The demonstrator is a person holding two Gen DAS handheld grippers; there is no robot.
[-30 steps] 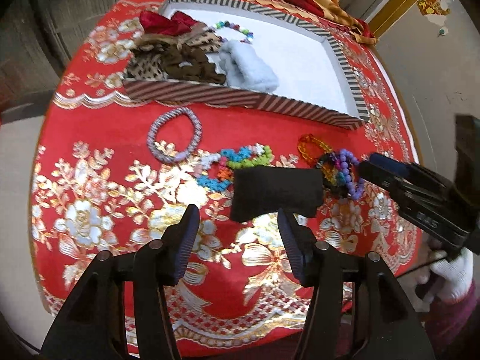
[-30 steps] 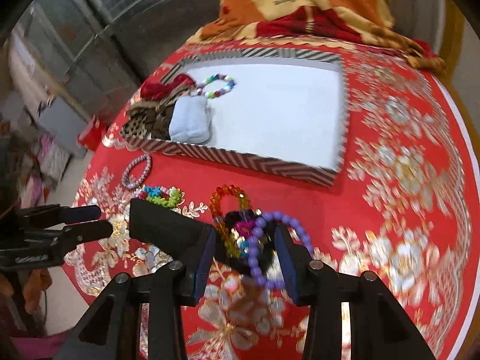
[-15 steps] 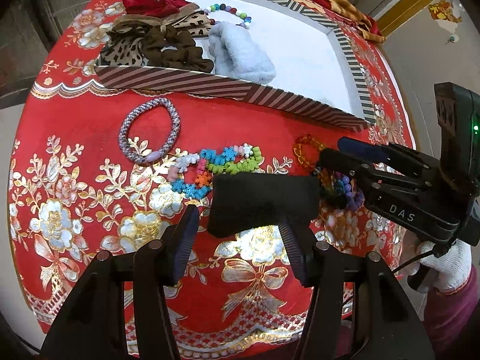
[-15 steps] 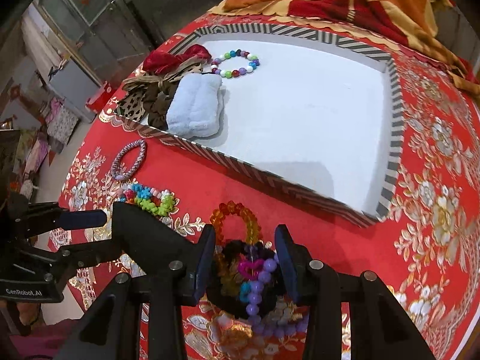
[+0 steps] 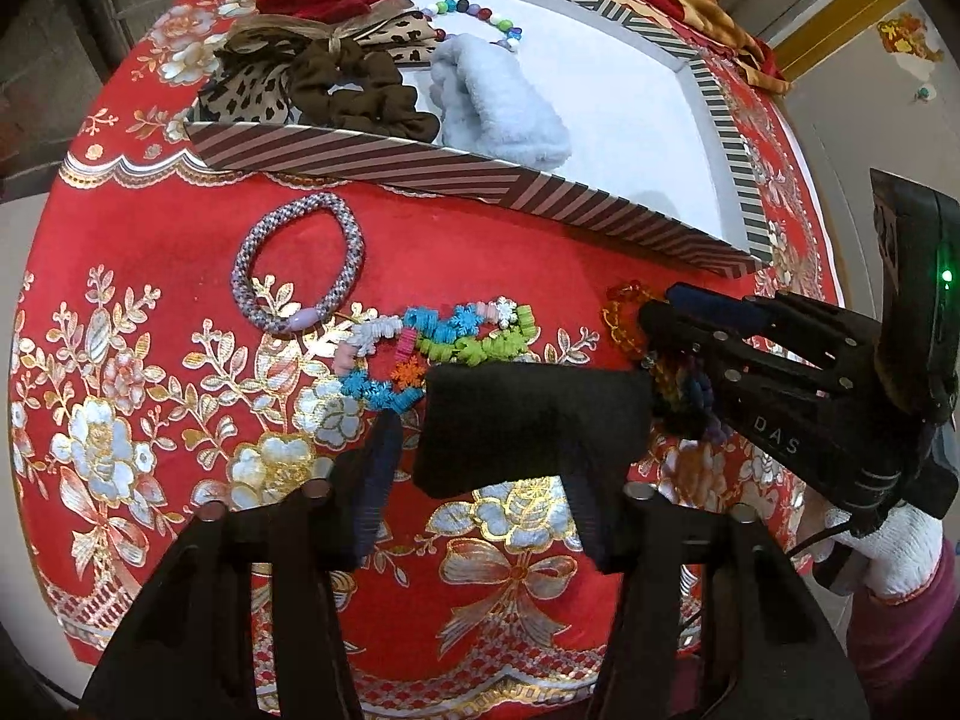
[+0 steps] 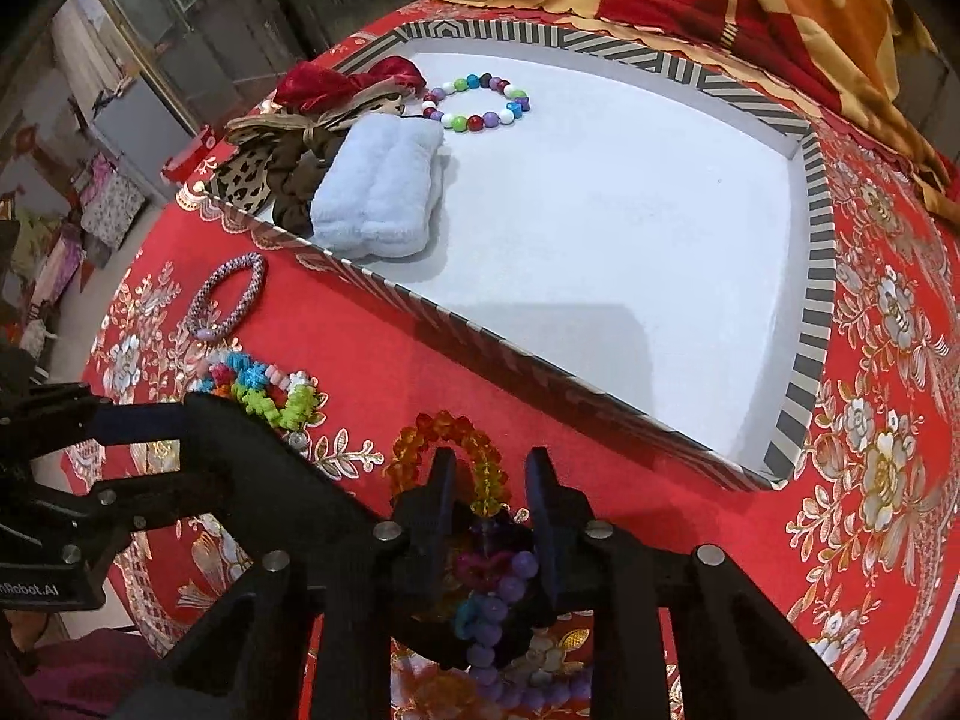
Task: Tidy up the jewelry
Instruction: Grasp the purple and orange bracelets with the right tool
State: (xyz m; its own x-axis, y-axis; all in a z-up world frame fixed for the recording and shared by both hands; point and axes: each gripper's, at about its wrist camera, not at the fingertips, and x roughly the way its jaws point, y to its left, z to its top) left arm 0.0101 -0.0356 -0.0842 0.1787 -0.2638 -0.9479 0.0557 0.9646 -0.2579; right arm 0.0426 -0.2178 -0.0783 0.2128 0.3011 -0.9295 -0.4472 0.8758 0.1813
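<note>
Jaws are closing on both sides since a moment ago: our left gripper [image 5: 474,480] is narrowing around the black pad [image 5: 534,420], our right gripper [image 6: 489,504] is nipping the bead bracelets [image 6: 489,594] on its end. Snowflake bracelet [image 5: 444,342] and woven bangle [image 5: 300,264] are lying nearby, before the striped tray [image 6: 810,276], on red floral cloth [image 5: 150,390].

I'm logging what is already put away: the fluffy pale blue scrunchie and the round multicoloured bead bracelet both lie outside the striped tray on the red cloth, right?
Not quite. The fluffy pale blue scrunchie and the round multicoloured bead bracelet both lie inside the striped tray, on its white floor, not outside it on the red cloth. The right wrist view shows this plainly.
</note>
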